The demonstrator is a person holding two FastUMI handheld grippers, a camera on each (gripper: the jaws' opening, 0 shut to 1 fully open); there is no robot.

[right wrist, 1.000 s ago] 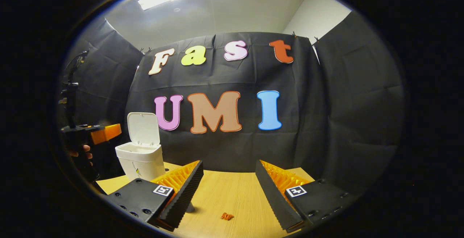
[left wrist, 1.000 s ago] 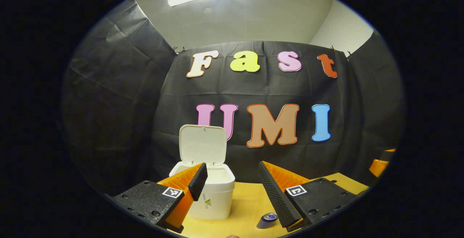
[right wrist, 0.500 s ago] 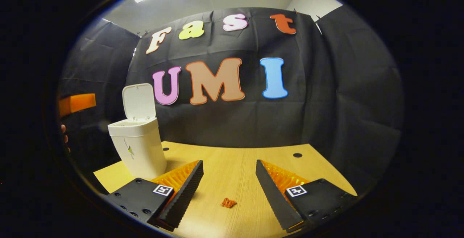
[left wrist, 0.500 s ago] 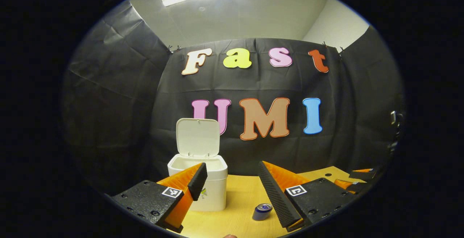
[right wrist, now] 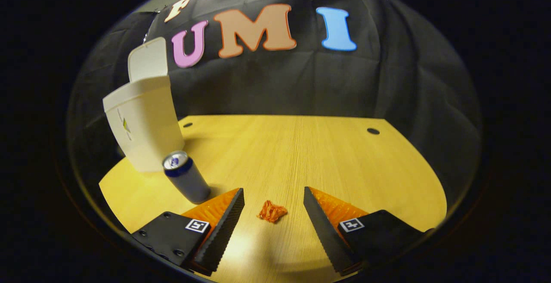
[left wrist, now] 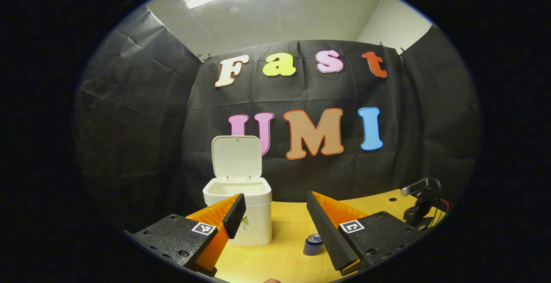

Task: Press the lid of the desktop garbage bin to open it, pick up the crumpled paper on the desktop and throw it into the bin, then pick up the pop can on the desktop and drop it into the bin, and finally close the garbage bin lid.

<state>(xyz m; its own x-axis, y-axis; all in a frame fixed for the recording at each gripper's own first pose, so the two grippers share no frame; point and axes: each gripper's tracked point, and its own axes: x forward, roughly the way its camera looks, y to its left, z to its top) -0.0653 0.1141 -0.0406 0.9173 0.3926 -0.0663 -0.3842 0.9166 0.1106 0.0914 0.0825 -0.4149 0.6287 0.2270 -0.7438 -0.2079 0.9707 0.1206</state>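
The white desktop bin (left wrist: 241, 214) (right wrist: 140, 128) stands at the table's left with its lid (left wrist: 236, 158) (right wrist: 147, 58) swung up. A small orange crumpled paper (right wrist: 272, 211) lies on the wooden table (right wrist: 301, 153), directly between my right gripper's open fingers (right wrist: 273, 227), a little ahead of the tips. The blue pop can (right wrist: 186, 177) (left wrist: 313, 244) stands upright just right of the bin. My left gripper (left wrist: 275, 225) hovers open and holds nothing, facing the bin and can. The other gripper (left wrist: 424, 203) shows at the far right of the left gripper view.
Black cloth walls close off the back and sides of the table. Two small dark holes (right wrist: 373, 131) mark the far part of the tabletop. The table's right half is bare wood.
My right gripper has tilted down and lowered toward the table, so the crumpled paper now sits between its fingers and the can has come into view. The left gripper drew back slightly.
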